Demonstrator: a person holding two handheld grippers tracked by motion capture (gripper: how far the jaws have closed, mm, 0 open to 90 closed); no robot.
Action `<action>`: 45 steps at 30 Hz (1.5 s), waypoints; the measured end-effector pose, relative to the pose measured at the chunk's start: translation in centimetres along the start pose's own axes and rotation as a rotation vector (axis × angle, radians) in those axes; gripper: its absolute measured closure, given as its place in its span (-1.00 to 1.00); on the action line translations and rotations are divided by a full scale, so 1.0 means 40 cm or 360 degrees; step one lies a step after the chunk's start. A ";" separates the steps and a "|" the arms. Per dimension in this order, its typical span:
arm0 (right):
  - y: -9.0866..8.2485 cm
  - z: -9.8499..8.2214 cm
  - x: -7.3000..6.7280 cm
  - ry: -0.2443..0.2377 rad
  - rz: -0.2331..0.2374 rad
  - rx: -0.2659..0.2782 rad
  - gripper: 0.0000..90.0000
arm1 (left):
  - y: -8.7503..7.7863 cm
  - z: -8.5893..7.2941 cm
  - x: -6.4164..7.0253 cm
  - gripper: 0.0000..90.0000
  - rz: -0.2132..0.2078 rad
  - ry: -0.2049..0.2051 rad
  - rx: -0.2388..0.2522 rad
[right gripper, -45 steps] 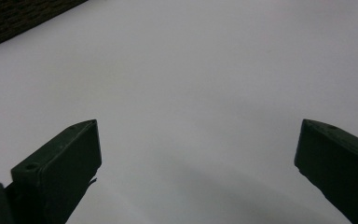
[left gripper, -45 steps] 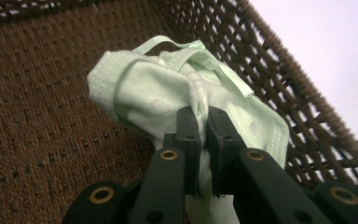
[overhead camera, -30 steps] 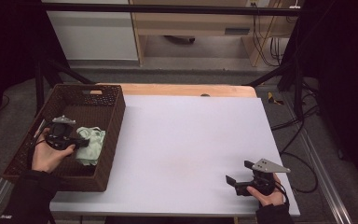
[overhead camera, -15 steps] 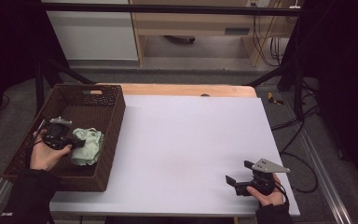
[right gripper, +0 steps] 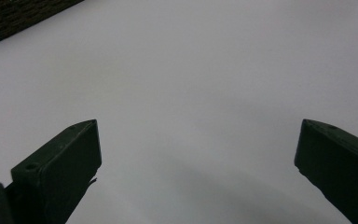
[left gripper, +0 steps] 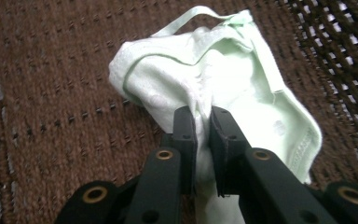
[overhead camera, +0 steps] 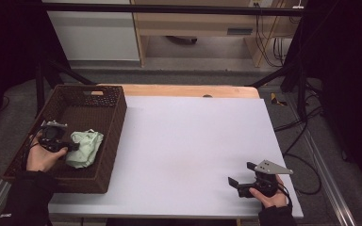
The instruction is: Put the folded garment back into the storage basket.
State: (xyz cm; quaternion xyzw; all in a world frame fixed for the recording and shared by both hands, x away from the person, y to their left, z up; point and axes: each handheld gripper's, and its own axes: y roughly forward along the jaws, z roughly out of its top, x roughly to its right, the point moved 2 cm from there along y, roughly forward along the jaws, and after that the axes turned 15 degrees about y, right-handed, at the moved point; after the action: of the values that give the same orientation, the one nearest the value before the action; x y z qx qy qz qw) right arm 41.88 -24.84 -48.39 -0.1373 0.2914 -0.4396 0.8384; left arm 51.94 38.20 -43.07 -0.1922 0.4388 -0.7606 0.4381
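A crumpled pale green cloth lies inside the dark brown wicker basket at the table's left. My left gripper reaches into the basket from its left side. Its jaws stand nearly together with a fold of the cloth pinched between them, and they have just eased apart a little. My right gripper rests near the front right corner of the white table, its jaws wide apart with nothing between them.
The basket's woven floor surrounds the cloth, with its open-weave wall just beyond. A wooden strip runs along the table's far edge. Black frame legs and cables stand behind the table.
My left hand has shifted slightly leftward and lower in the basket, still at the cloth. The right hand has stayed put.
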 end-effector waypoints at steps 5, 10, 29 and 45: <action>0.000 0.000 0.000 0.0001 0.0000 0.0000 -0.97 | -0.007 -0.005 -0.009 0.54 0.0056 -0.0064 0.0056; 0.000 0.000 0.000 0.0000 0.0000 0.0001 -0.97 | -0.019 -0.009 -0.015 0.11 0.0113 -0.0058 0.0130; -0.001 0.001 0.001 -0.0005 0.0002 0.0007 -0.97 | -0.122 0.043 0.043 -0.92 -0.0020 0.0006 0.0627; -0.003 0.001 0.000 -0.0012 0.0010 0.0007 -0.98 | -0.179 0.114 0.152 -0.95 -0.0105 0.0184 0.0847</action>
State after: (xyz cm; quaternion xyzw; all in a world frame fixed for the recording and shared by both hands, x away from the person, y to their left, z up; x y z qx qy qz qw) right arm 41.84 -24.89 -48.30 -0.1364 0.2877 -0.4370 0.8412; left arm 48.19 32.49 -35.17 -0.0407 0.2412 -0.8727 0.4225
